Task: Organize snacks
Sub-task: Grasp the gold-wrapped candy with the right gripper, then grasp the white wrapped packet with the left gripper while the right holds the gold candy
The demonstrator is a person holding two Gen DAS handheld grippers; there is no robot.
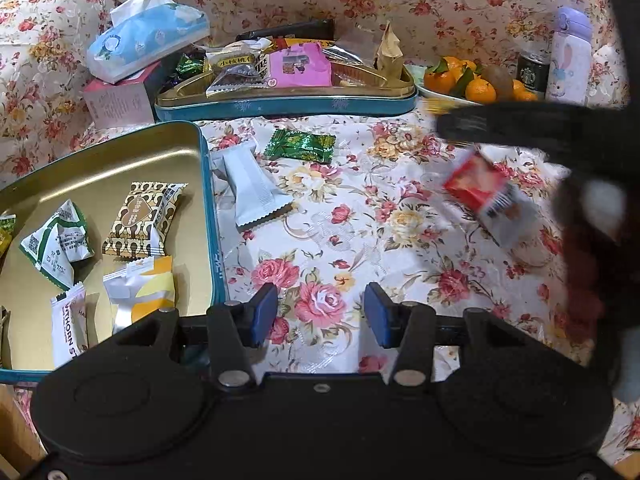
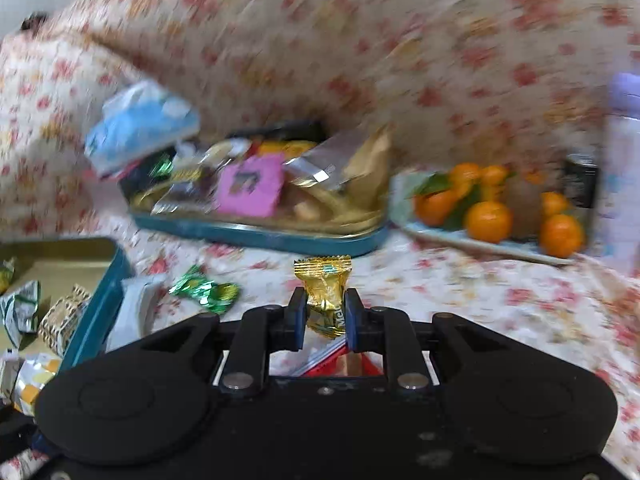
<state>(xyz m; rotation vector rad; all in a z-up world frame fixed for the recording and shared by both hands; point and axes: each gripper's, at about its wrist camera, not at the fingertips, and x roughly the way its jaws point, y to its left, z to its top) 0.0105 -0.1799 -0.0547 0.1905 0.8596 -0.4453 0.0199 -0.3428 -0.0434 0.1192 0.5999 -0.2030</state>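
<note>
Here the right gripper (image 2: 325, 316) is pinching a gold candy (image 2: 325, 300) between its jaws, lifted off the cloth (image 1: 360, 216) in front of the far tin (image 2: 260, 236). The left gripper (image 1: 320, 316) is hanging with jaws half apart and nothing between them, just right of the near tin (image 1: 120, 168), where several wrapped snacks are already lying.

The likeliest trouble, as I judge it, is the candy slipping: the pads are gripping crinkly foil low on the wrapper, and the right view is smearing with motion, so a quick swing toward the near tin could be shaking it loose. A red packet (image 1: 476, 184) is also lying under that hand's path and could be getting knocked. A green candy (image 1: 300, 146) and a white packet (image 1: 256, 188) are waiting on the cloth beside the near tin.

The surface is a floral cloth, running up behind the far tin. Right of that tin, a plate of oranges (image 2: 496, 208) is sitting.
</note>
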